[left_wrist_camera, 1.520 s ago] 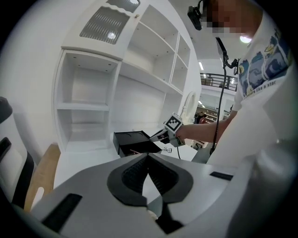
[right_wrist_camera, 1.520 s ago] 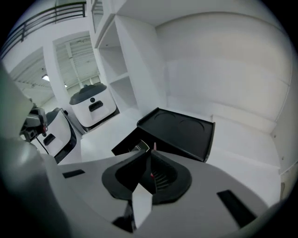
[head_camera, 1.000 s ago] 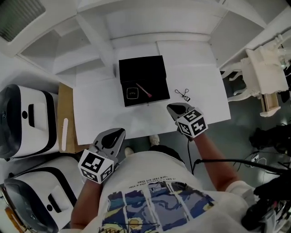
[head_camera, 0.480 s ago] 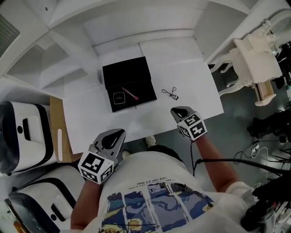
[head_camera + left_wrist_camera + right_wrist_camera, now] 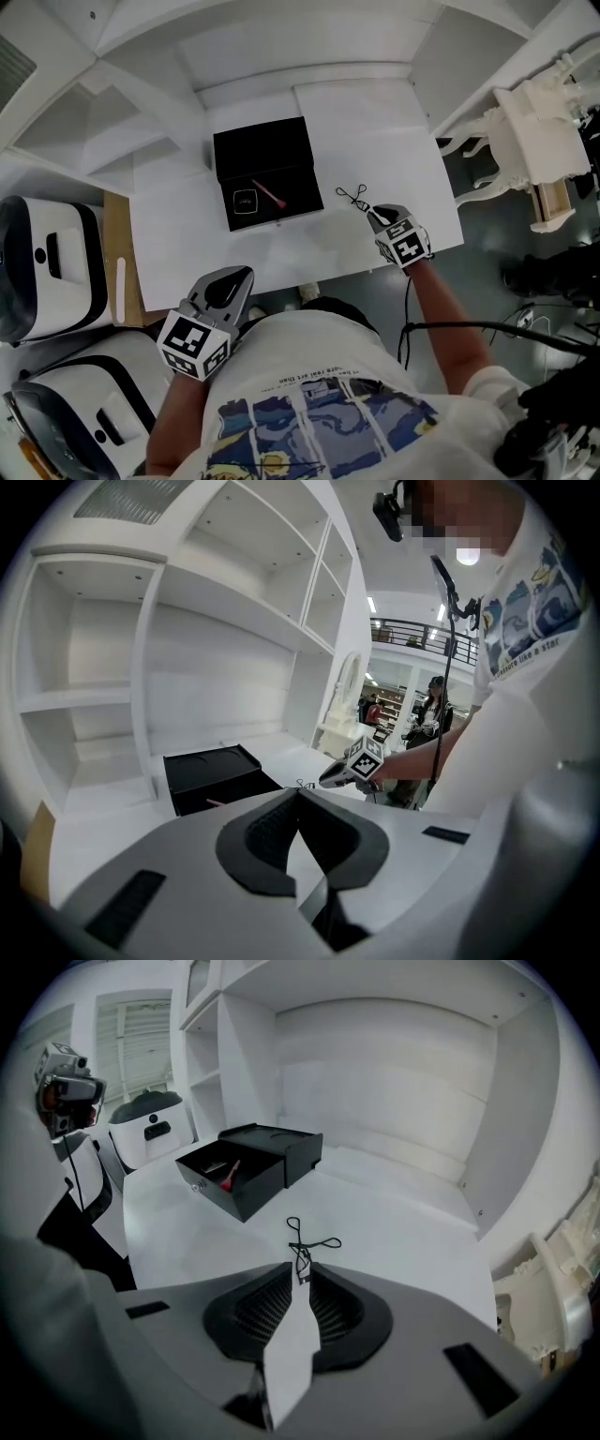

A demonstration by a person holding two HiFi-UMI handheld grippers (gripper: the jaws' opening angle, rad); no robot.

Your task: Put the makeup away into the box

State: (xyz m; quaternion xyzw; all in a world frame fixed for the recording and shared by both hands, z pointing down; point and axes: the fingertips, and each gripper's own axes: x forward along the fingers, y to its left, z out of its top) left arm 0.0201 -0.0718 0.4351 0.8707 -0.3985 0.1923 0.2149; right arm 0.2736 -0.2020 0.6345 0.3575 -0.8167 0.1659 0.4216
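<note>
Right of the box (image 5: pixel 262 145), our right gripper (image 5: pixel 301 1277) has just been opening its jaws a crack around the curler's (image 5: pixel 302 1239) near end, ready to grasp; our left gripper (image 5: pixel 298 792) waits near, closed and empty.

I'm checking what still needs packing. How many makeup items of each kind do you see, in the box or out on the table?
Eyelash curler: 1
Pink-tipped stick: 1
Small black case: 1
Total: 3
</note>
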